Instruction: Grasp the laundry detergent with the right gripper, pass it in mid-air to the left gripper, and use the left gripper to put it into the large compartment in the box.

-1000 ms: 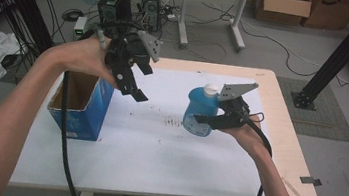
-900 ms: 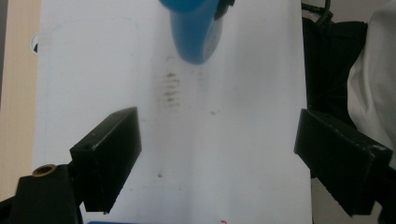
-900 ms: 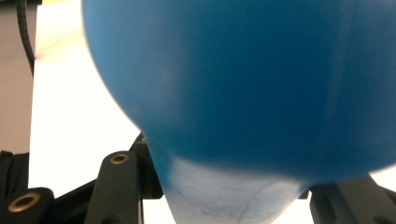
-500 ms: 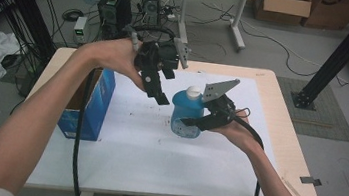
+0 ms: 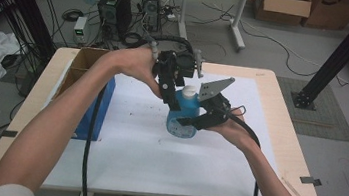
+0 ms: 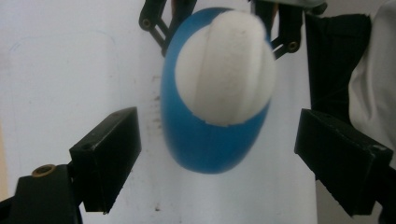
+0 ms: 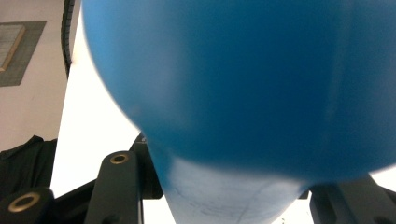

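The right tool (image 5: 193, 123) is clamping the body of a blue bottle (image 5: 184, 113), holding it over the white sheet on the table (image 5: 281, 116); the left tool (image 5: 173, 85) is hanging directly above the bottle's white cap (image 6: 224, 70), its jaws spread wide on either side of the cap without touching it; an open cardboard box (image 5: 81, 69) is sitting well off beyond the left tool.

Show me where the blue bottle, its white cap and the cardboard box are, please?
blue bottle (image 5: 183, 119): high view, on its blue body below the neck.
white cap (image 6: 224, 70): left gripper view, on the cap's top face.
cardboard box (image 5: 75, 73): high view, on its open brown inner wall.
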`<state>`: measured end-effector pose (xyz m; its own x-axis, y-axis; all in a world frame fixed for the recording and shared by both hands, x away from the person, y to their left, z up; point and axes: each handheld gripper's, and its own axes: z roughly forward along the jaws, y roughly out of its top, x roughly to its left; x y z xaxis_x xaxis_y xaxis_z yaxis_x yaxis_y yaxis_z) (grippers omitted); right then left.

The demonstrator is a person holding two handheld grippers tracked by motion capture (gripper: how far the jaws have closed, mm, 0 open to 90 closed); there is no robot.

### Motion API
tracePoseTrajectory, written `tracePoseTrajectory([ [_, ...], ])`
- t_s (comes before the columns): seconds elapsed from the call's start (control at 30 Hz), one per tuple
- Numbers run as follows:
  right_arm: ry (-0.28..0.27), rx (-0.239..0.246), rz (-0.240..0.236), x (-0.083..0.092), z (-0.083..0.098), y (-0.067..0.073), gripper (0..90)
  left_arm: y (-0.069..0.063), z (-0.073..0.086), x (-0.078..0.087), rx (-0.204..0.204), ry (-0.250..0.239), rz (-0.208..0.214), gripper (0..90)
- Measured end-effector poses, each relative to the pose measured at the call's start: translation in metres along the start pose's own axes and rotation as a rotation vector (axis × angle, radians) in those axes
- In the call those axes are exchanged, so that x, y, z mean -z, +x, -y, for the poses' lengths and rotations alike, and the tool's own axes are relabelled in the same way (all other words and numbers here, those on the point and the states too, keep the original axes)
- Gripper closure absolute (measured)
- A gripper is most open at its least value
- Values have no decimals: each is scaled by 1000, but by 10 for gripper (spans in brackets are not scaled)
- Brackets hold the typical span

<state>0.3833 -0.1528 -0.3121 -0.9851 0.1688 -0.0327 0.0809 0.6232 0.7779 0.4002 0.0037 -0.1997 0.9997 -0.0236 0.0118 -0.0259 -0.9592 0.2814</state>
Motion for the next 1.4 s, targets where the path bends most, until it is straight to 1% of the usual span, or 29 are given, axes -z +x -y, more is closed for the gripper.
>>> tracePoseTrajectory([
  [0.03,-1,1,0,0,0,0,468,1,0,-2,4,-6,11,152],
  [0.07,-1,-2,0,0,0,0,467,1,0,-2,4,-6,11,152],
  [0.1,-2,-3,0,0,0,0,467,2,-1,-5,11,-19,20,152],
  [0.23,-4,-8,-2,-1,0,0,467,1,-4,-10,1,-13,30,153],
  [0.33,-8,-7,-4,-2,-1,0,467,1,-4,-12,7,-27,43,156],
  [0.47,-8,-8,-5,-3,-1,0,467,1,-4,-14,5,-28,40,160],
  [0.53,-8,-8,-6,-4,-1,0,467,2,-4,-15,11,-30,45,160],
  [0.77,-8,-11,-7,-5,-1,0,466,2,-3,-18,13,-19,46,171],
  [0.8,-7,-10,-3,-6,-1,0,467,2,-2,-19,13,-20,48,197],
  [0.97,6,-8,-4,-7,-1,1,466,3,-3,-20,15,-19,48,208],
  [1.1,3,-13,-5,-8,-1,3,466,2,-4,-22,9,-4,46,214],
  [1.13,3,-14,-6,-8,-1,3,466,2,-4,-22,1,-5,42,218],
  [1.17,2,-13,-6,-8,-1,3,466,2,-4,-22,9,-15,45,231],
  [1.23,1,-15,-7,-8,-1,3,466,1,-4,-22,12,-15,48,234],
  [1.27,0,-17,-5,-8,-1,3,466,2,-4,-22,6,-12,49,238],
  [1.3,1,-16,-4,-8,-1,3,466,2,-3,-23,11,-14,53,240],
  [1.4,-1,-17,-2,-8,-1,3,466,2,-2,-24,9,-15,50,250],
])
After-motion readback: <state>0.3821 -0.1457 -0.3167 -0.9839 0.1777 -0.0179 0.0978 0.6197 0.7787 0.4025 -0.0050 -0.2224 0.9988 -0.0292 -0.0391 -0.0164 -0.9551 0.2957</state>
